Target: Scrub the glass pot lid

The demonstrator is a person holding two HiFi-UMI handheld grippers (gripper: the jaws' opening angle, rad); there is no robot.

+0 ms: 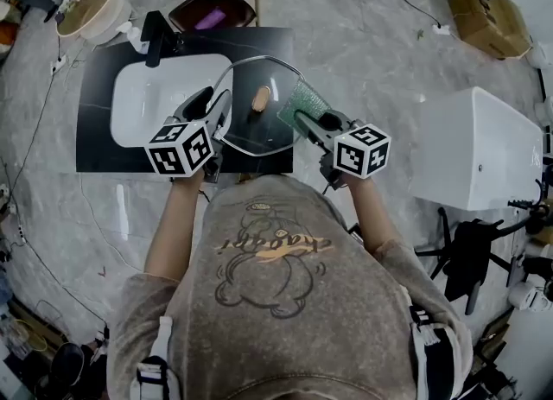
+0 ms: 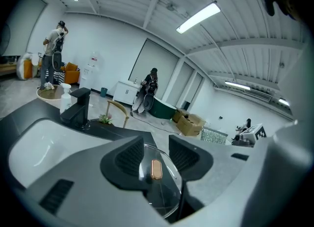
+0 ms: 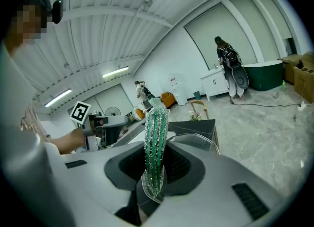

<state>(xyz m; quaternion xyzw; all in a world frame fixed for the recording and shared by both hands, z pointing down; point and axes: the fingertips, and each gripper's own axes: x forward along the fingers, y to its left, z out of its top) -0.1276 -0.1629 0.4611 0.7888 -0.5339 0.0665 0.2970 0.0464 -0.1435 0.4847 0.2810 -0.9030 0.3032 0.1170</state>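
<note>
Glass pot lid sits over the right end of the black counter, just right of the white sink basin, with its far rim reaching toward the counter's back edge and its right rim about at the counter's right edge. The brown knob at its middle faces up toward the head view. Whether the lid's near rim touches the counter I cannot tell.

The left gripper comes in from the counter's front edge and has the lid's left rim between its fingers. In the left gripper view the glass runs down into the gap, the fingers are closed on it, and the knob shows beyond them.

The right gripper holds a green, glittery scrubbing cloth. In the right gripper view its fingers are clamped on the cloth, which stands up edge-on between them. In the head view the cloth lies against the lid's right rim.

A black faucet stands at the counter's back left corner, behind the basin. On the floor to the right of the counter stands a white cabinet, well apart from it.
</note>
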